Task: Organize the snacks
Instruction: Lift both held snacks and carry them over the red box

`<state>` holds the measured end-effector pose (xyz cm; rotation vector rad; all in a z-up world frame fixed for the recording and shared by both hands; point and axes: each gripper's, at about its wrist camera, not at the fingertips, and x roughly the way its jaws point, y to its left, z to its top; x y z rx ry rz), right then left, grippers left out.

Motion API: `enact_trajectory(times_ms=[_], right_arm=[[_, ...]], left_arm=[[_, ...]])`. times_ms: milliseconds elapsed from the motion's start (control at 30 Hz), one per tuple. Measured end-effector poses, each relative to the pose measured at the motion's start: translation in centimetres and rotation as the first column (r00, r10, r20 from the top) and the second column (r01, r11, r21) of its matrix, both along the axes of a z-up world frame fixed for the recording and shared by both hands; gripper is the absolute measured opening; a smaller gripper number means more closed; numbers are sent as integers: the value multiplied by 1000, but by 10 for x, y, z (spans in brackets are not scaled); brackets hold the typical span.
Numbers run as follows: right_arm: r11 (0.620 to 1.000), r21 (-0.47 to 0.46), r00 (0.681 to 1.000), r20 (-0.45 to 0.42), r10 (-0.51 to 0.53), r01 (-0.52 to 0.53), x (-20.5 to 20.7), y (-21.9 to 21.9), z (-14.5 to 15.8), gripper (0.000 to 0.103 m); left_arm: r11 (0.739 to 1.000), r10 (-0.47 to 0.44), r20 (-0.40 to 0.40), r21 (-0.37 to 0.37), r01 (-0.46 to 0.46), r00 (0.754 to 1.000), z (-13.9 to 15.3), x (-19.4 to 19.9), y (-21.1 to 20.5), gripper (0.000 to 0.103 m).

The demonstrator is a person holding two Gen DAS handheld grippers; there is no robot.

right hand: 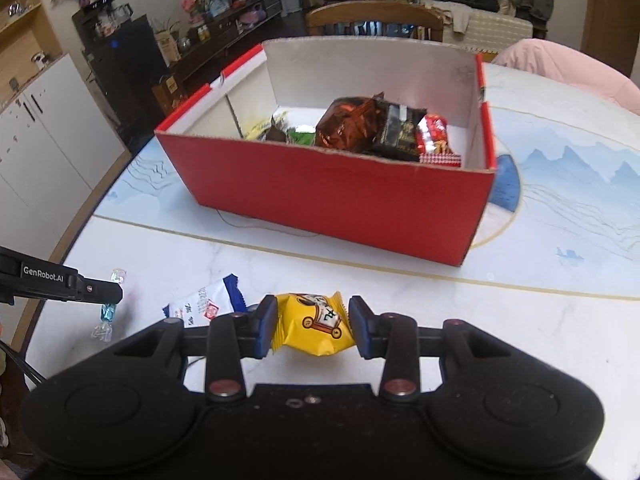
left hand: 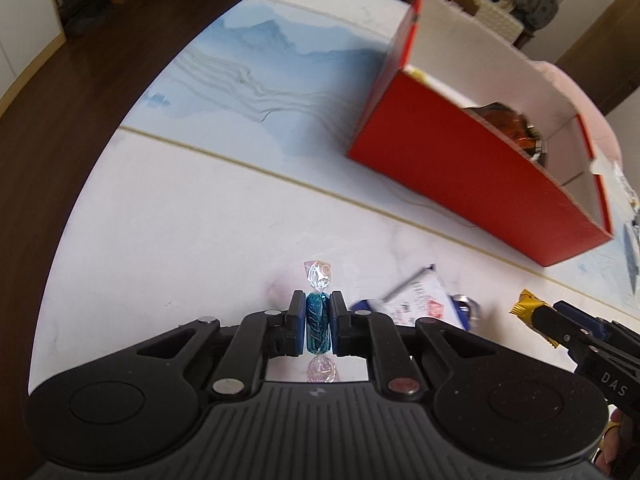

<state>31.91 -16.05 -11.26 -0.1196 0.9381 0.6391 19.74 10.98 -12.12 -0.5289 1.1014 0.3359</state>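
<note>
The left tool [left hand: 318,326] is pinching a small blue candy [left hand: 318,320] in a clear twisted wrapper. The candy stands up straight between the two pads, with one shiny wrapper end poking out past the tips and the other end showing behind them. It is held a little above the worktop [left hand: 180,220].

The right tool [right hand: 313,326] is pinching a yellow snack pack [right hand: 314,324] with a little cart drawn on it. The pads press on both sides of the pack, and it hangs just over the worktop.

Just beside both tools, a white and blue snack packet [right hand: 208,300] lies flat on the worktop. It sits between the two tools and nothing touches it.

Farther back stands a red box [right hand: 332,200] with white inside walls. It has no lid on and it rests on the blue painted part of the worktop. Inside it are more snacks: a shiny brown bag [right hand: 348,124], a black pack [right hand: 400,128], a red pack [right hand: 434,136], and some green and yellow ones on the left side, too hidden to tell apart well.

Behind the box are a wooden chair [right hand: 372,14] and something soft and pink [right hand: 560,64].
</note>
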Motion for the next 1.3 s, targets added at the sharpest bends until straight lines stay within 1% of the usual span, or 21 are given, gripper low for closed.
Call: enact_trajectory(times_ms=[233, 367, 433, 567, 733, 867, 933, 1133, 1300], right_arm=[[998, 47, 998, 49, -32, 30, -11, -11, 29, 38], [998, 55, 995, 89, -38, 33, -13, -13, 42, 38], [998, 61, 995, 95, -38, 32, -12, -13, 47, 37], [997, 70, 990, 136, -31, 22, -10, -13, 61, 37], [997, 82, 982, 185, -31, 16, 4, -9, 81, 37], [996, 88, 978, 207, -35, 17, 20, -6, 91, 37], [996, 90, 977, 211, -42, 23, 31, -5, 94, 37], [997, 75, 979, 199, -49, 35, 62, 5, 94, 37], [998, 38, 983, 175, -49, 43, 84, 16, 82, 37]], left_arm=[[998, -68, 51, 20, 67, 996, 26, -1, -12, 12], [992, -119, 86, 41, 116, 989, 42, 4, -21, 12], [990, -134, 96, 54, 130, 986, 49, 6, -24, 12], [985, -166, 126, 78, 157, 978, 66, 16, -27, 12], [977, -195, 163, 116, 178, 967, 90, 33, -28, 12], [968, -226, 181, 152, 200, 957, 107, 51, -31, 12], [962, -243, 180, 173, 212, 953, 113, 61, -33, 12], [952, -267, 161, 201, 233, 950, 121, 99, -33, 12], [944, -281, 128, 214, 250, 951, 114, 132, -31, 12]])
